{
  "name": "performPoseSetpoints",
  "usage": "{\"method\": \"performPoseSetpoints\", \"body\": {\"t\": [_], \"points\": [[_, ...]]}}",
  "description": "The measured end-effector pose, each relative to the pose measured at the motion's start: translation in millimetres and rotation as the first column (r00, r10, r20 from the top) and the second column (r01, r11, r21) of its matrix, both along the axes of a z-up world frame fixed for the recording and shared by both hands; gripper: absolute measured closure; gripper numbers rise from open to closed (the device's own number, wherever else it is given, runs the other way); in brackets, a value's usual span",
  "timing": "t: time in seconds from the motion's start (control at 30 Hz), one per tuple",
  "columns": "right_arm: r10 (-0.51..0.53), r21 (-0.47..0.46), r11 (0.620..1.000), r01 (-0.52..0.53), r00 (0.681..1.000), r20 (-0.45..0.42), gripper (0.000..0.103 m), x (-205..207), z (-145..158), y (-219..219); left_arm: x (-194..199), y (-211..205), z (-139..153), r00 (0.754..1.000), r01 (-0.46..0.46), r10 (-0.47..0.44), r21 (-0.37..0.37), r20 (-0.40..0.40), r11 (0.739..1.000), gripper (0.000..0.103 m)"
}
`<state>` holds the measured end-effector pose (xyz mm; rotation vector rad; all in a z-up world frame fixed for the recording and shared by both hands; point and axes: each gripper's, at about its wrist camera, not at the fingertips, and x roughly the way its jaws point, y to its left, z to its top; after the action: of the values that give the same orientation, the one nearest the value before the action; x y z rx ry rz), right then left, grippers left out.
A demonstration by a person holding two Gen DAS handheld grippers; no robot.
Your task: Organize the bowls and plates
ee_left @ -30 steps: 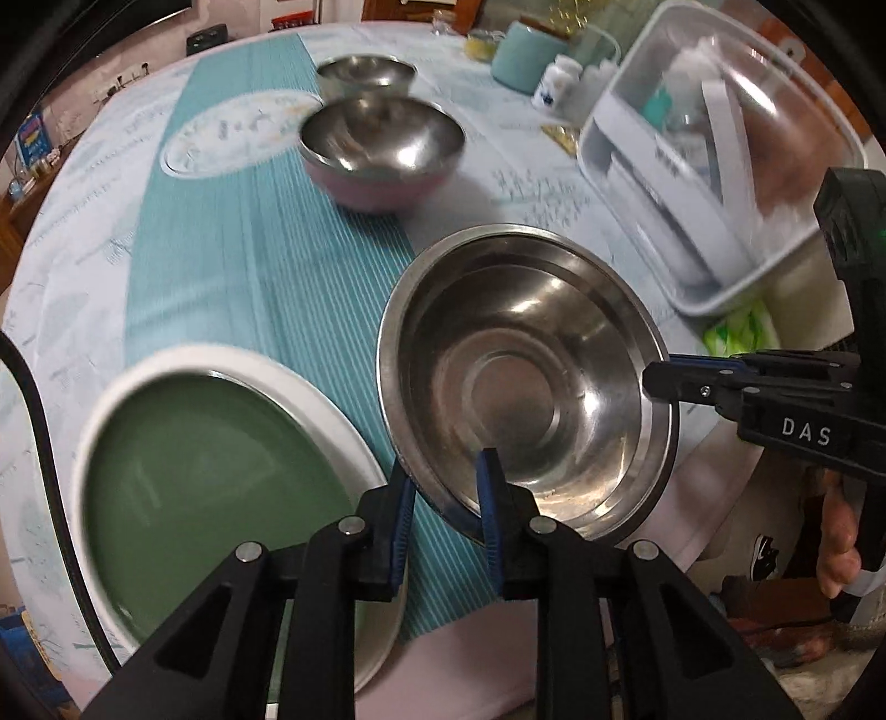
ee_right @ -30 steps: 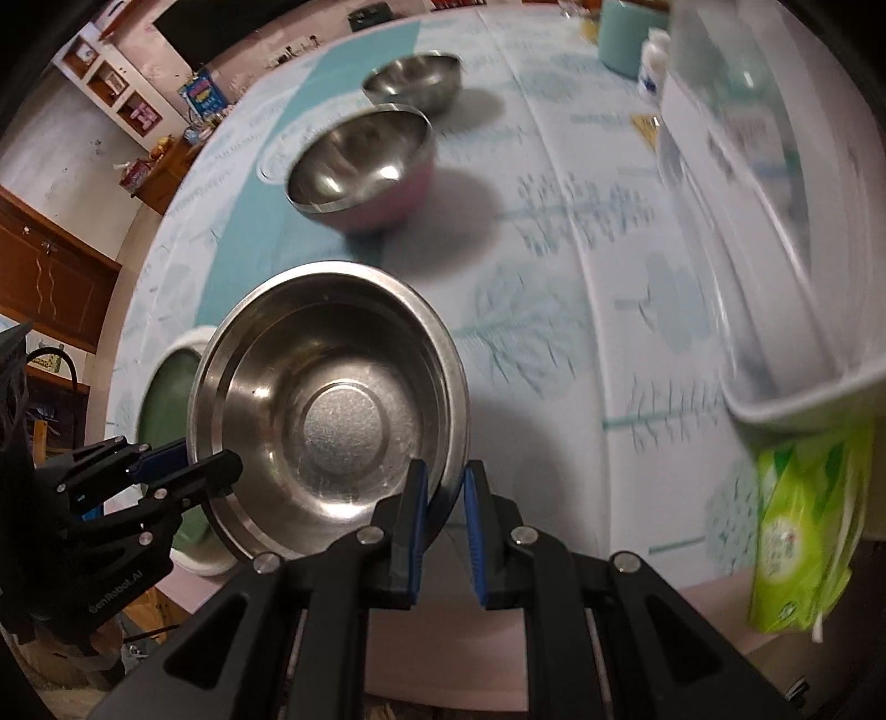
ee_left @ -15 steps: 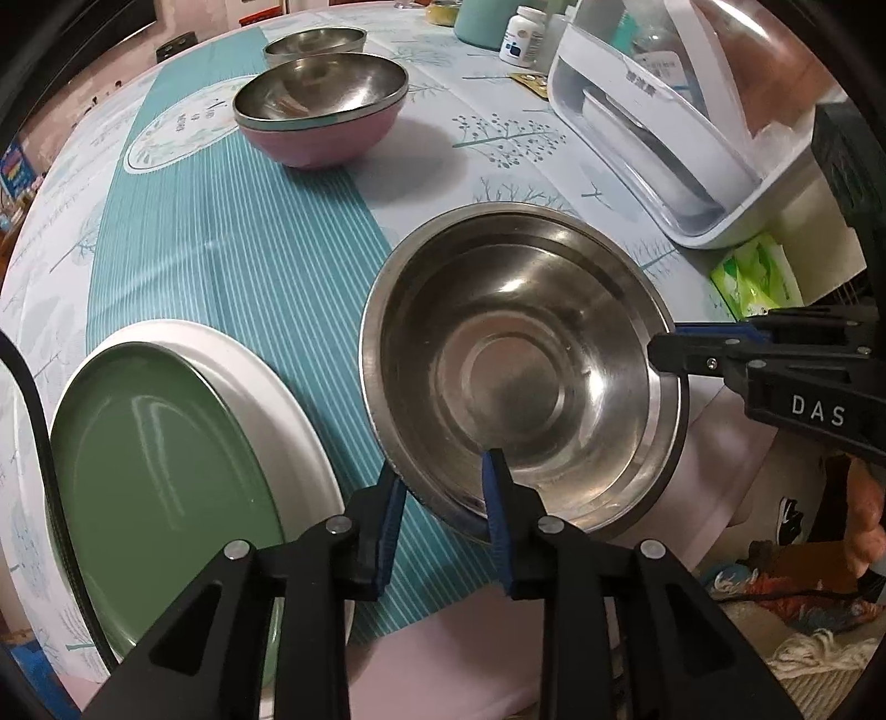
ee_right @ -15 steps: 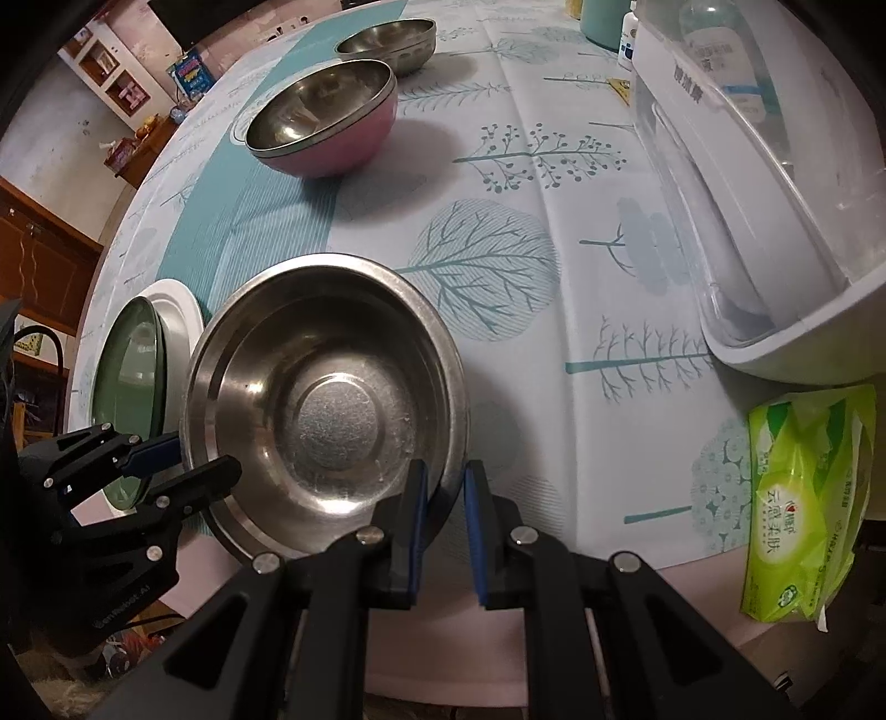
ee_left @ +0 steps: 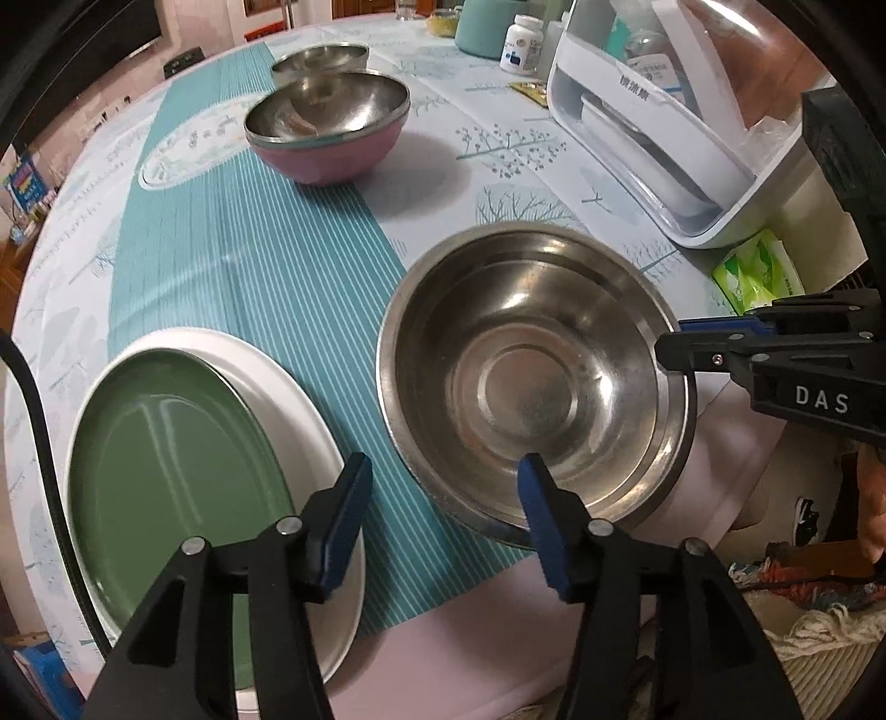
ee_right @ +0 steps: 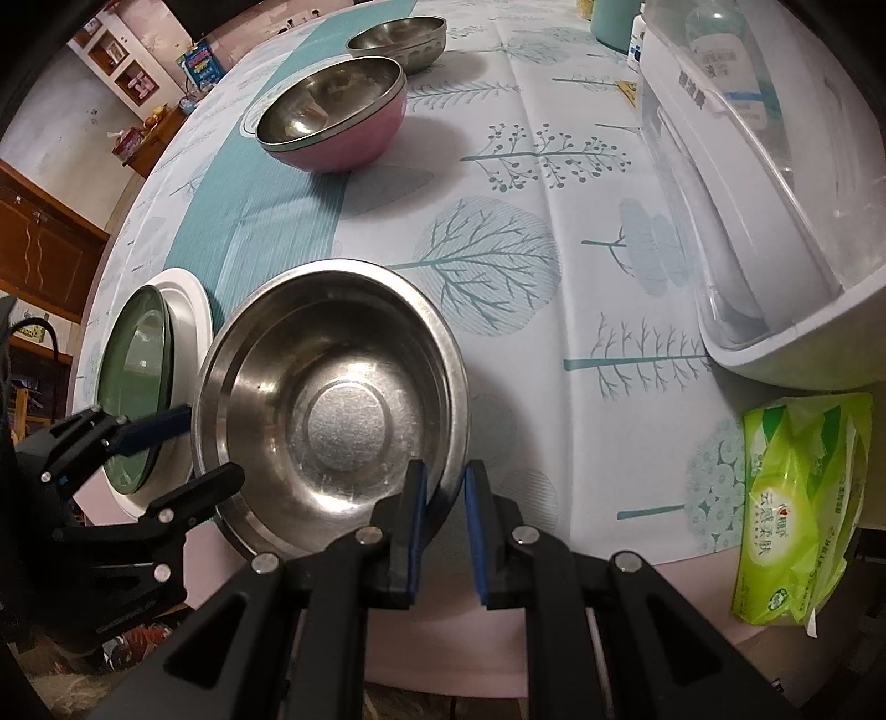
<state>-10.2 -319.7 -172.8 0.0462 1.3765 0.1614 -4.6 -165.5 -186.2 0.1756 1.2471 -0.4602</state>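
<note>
A large steel bowl (ee_left: 531, 382) (ee_right: 332, 410) sits at the table's near edge. My left gripper (ee_left: 443, 498) is open, its jaws wide apart astride the bowl's near-left rim; it also shows in the right wrist view (ee_right: 183, 448). My right gripper (ee_right: 446, 498) has its jaws slightly parted around the bowl's near rim, not pinching it; it also shows in the left wrist view (ee_left: 686, 346). A green plate (ee_left: 177, 493) lies on a white plate (ee_left: 288, 399) left of the bowl. A pink bowl with a steel liner (ee_left: 332, 124) (ee_right: 338, 116) and a small steel bowl (ee_left: 321, 55) (ee_right: 398, 39) stand farther back.
A white plastic bin (ee_left: 664, 144) (ee_right: 775, 221) with bottles stands at the right. A green tissue pack (ee_right: 797, 509) (ee_left: 758, 277) lies at the table's right edge. A teal cup (ee_left: 487, 27) and a pill bottle (ee_left: 523, 44) stand at the back.
My left gripper has opened wide and let go of the steel bowl's rim. My right gripper's jaws have parted a little. The bowl now rests lower, on the table.
</note>
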Motion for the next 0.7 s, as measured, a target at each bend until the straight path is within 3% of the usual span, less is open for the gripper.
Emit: {"method": "performPoseSetpoints", "body": {"t": [0.37, 0.7], "points": [[0.011, -0.01, 1.0, -0.01, 0.998, 0.062, 0.081, 0.8, 20.1, -0.5, -5.3, 4.3, 26.9, 0.995, -0.021, 0.016, 0.046, 0.103, 0.999, 0.032], [0.039, -0.006, 0.999, -0.039, 0.994, 0.102, 0.081, 0.2, 31.2, 3.9, -4.8, 11.2, 32.7, 0.992, -0.074, 0.066, 0.076, 0.11, 0.994, 0.032]]}}
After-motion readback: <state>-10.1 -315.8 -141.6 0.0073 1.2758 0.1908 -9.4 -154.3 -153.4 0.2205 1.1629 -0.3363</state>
